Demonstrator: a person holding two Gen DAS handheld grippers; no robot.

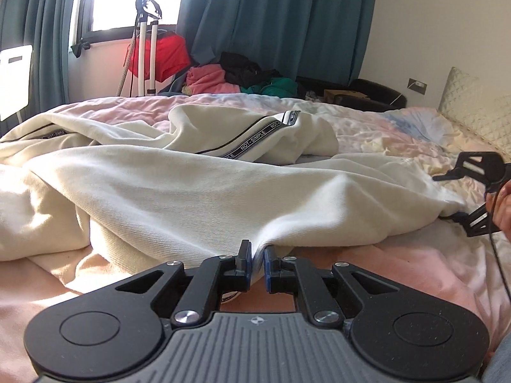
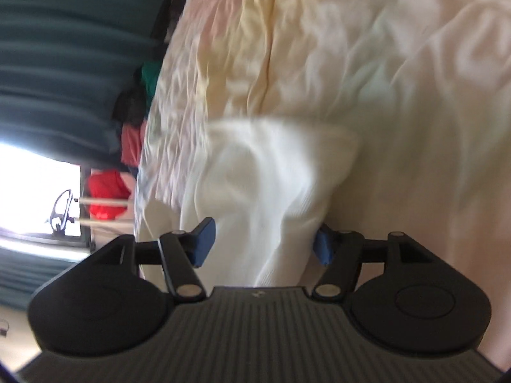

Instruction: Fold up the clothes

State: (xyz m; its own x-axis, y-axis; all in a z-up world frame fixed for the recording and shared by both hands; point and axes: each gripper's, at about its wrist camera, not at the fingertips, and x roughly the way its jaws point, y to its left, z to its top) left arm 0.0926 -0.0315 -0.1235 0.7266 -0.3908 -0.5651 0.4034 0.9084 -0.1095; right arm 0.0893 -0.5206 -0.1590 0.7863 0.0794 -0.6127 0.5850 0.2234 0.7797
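A cream-white garment with a black "NOT-SIMPLE" tape stripe lies rumpled across the bed. My left gripper is shut on a fold of its near edge, the cloth pinched between the blue pads. At the garment's right corner my right gripper is rolled on its side, with a hand behind it. The blurred right wrist view shows that gripper open, its blue pads wide apart, and a bunched end of the white garment lying between them.
The bed has a wrinkled pink and pastel sheet. A pile of pink, black and green clothes sits at its far edge, near a red bag on a stand. Teal curtains hang behind. A quilted pillow lies at the right.
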